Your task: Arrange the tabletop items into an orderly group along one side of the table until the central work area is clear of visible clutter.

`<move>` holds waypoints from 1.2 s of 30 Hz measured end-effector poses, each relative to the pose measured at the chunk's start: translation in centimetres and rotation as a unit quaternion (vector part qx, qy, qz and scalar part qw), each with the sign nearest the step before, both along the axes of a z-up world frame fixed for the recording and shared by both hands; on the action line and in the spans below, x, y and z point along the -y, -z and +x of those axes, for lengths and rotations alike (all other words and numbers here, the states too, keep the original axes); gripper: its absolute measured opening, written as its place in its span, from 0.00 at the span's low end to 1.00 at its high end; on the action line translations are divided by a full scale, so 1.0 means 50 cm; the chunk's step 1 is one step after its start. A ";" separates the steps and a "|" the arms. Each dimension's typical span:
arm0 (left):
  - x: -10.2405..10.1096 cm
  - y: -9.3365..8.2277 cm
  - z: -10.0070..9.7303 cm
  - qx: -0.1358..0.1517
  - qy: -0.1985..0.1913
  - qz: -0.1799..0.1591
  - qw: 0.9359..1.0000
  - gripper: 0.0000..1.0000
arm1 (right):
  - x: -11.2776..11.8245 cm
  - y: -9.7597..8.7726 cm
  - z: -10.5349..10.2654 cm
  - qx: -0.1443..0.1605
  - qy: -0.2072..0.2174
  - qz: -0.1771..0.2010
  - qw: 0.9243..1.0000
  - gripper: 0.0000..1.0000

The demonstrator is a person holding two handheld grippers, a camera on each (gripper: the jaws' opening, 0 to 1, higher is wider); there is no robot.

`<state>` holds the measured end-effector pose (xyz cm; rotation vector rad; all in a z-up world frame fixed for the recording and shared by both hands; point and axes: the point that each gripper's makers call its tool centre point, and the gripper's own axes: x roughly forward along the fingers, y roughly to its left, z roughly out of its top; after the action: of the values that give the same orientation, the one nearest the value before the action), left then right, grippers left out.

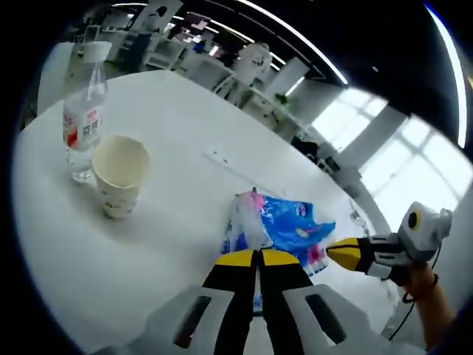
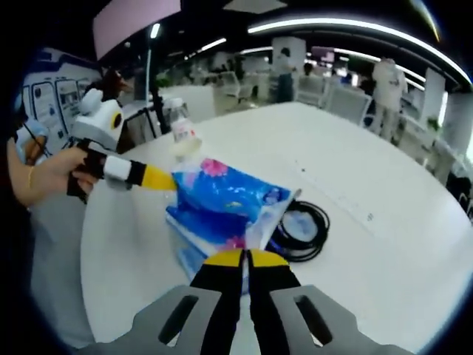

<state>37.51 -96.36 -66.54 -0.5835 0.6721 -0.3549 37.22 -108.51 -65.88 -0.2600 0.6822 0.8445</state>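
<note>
A blue tissue pack (image 1: 284,225) with pink flowers lies on the white table (image 1: 170,244). My left gripper (image 1: 259,257) has its yellow-tipped jaws pressed together at the pack's near edge, where the wrapper bunches up between them. In the right gripper view the same pack (image 2: 222,203) lies just past my right gripper (image 2: 245,259), whose jaws are shut on its near corner. Each gripper also shows in the other's view, touching an end of the pack: the right gripper (image 1: 347,255) and the left gripper (image 2: 162,178).
A paper cup (image 1: 118,174) and a clear water bottle (image 1: 83,118) stand together at the table's far left. A black coiled cable (image 2: 301,225) lies right of the pack. A person's hand (image 2: 44,174) holds the left gripper. Desks and chairs stand beyond the table.
</note>
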 end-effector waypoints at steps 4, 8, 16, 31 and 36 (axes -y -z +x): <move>0.028 -0.003 -0.009 0.000 0.015 -0.002 1.000 0.01 | 0.023 -0.002 -0.008 0.000 0.013 -0.001 1.000 0.00; 0.055 -0.011 -0.012 0.001 0.029 -0.010 1.000 0.01 | 0.050 -0.003 -0.014 -0.001 0.030 -0.001 1.000 0.00; 0.112 -0.035 0.002 0.020 0.064 0.010 0.998 0.01 | 0.102 -0.008 -0.023 0.001 0.057 -0.004 0.998 0.00; 0.210 -0.011 0.013 0.006 0.096 -0.003 0.995 0.01 | 0.203 -0.001 -0.028 -0.006 0.113 -0.008 0.994 0.00; 0.237 0.006 0.023 -0.003 0.097 -0.015 0.995 0.01 | 0.232 0.003 -0.025 -0.006 0.127 -0.013 0.992 0.00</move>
<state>38.65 -108.24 -66.83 -0.5491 0.7320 -0.5449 35.94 -120.12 -66.05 -0.1865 0.7220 0.5939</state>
